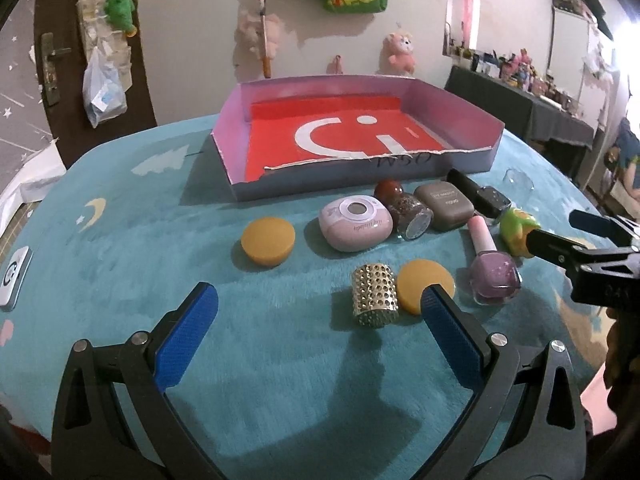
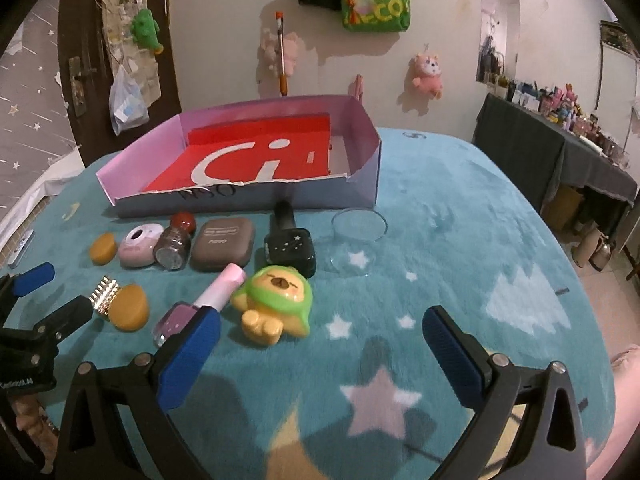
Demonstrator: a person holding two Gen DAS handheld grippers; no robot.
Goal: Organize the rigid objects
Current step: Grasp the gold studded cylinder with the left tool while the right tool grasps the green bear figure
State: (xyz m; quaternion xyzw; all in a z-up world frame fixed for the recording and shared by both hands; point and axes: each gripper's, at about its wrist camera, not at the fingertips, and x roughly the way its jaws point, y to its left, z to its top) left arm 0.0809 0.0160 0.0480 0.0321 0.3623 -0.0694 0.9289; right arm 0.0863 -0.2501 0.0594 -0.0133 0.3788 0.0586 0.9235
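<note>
Tools: left tool (image 1: pixel 320 300) spread, empty; right tool (image 2: pixel 320 324) spread, empty; glass dish (image 2: pixel 359 227) clear only in right view.

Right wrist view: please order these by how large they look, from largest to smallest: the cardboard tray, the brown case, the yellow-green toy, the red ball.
1. cardboard tray
2. and 3. yellow-green toy and brown case: similar; the toy is nearer the camera, so I do not rank them.
4. red ball

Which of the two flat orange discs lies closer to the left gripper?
The orange disc beside the gold perforated cylinder, partly behind the left gripper's right fingertip. The other orange disc lies farther back, left of the pink oval case.
</note>
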